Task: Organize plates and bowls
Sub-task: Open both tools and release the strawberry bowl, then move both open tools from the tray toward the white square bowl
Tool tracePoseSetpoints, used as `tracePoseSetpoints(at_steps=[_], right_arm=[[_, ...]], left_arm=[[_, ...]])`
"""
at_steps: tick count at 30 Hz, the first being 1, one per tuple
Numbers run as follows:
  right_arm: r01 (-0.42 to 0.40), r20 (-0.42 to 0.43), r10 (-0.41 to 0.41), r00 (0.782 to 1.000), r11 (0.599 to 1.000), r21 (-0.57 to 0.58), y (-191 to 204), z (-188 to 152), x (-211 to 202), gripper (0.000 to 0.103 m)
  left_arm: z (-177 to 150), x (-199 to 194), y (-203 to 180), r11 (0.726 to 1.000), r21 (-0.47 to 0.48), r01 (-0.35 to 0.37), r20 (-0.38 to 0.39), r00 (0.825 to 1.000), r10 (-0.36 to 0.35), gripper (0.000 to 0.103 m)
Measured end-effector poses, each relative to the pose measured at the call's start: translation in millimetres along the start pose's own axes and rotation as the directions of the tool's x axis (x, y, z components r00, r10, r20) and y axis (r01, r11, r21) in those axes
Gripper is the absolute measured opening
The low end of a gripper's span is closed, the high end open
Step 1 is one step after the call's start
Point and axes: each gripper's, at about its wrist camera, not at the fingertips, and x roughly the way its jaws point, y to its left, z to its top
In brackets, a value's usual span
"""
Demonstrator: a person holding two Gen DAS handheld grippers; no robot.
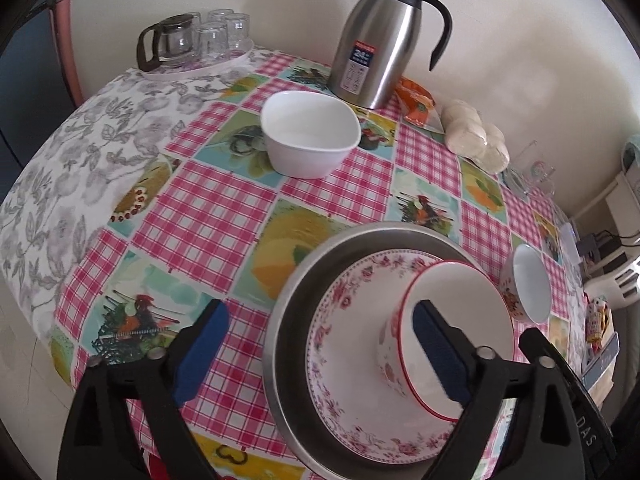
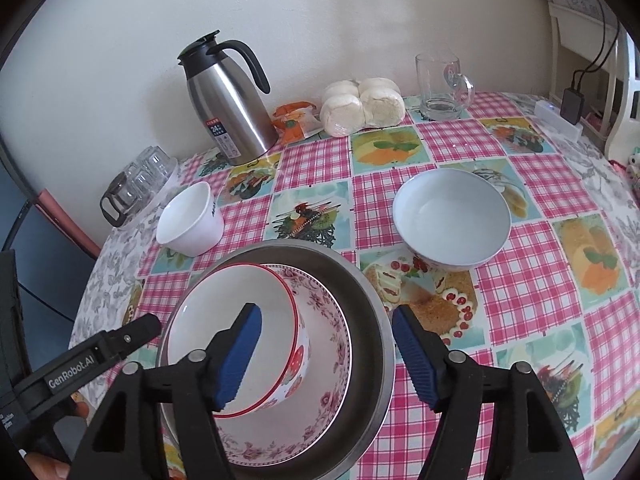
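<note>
Sitting tilted in the floral plate (image 1: 340,380), red-rimmed bowl (image 1: 436,320) tops a stack w/ metal pan (image 1: 288,320) underneath, near table's front edge. Left gripper (image 1: 320,344) & right gripper (image 2: 326,356) both spread wide, pinching nothing. White bowl (image 1: 310,134) and blue-lined bowl (image 2: 452,220) sit apart toward the jug (image 1: 380,36) at the back edge.

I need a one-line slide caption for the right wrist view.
Open right gripper above red-rimmed bowl stacked on floral plate in steel pan.

The metal tray (image 2: 368,344) is running off the bottom edge; 1 blue pad (image 2: 240,354) is hiding part of the red-rimmed bowl (image 2: 208,320).
</note>
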Motion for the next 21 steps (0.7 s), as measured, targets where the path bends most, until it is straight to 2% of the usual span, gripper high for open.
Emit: tracePoseSetpoints(at_steps=[2,5,7,14,21], right_arm=[[0.008,0.0,-0.008,1.0,1.0,-0.002,-1,0,1,0.089],[0.02,0.009,-0.02,1.0,1.0,-0.009,0,0,1,0.1],[0.022,0.013,-0.022,1.0,1.0,-0.013,0,0,0,0.103],[0.023,0.023,-0.022,0.999,1.0,-0.017,0,0,-2,0.103],[-0.001,0.113,0.009,0.994,0.997,-0.071,15,2,-18,0.103]], left_arm=[[0,-1,1,1.0,-0.005,-0.002,0.007,1.0,0.003,0.095],[0,-1,2,1.0,-0.006,-0.009,0.01,1.0,0.01,0.095],[0,-1,3,1.0,-0.008,-0.018,0.014,1.0,0.018,0.095],[3,-10,13,0.997,-0.041,-0.061,0.078,0.995,0.064,0.095],[8,-14,25,0.996,-0.063,-0.067,0.096,0.993,0.073,0.095]])
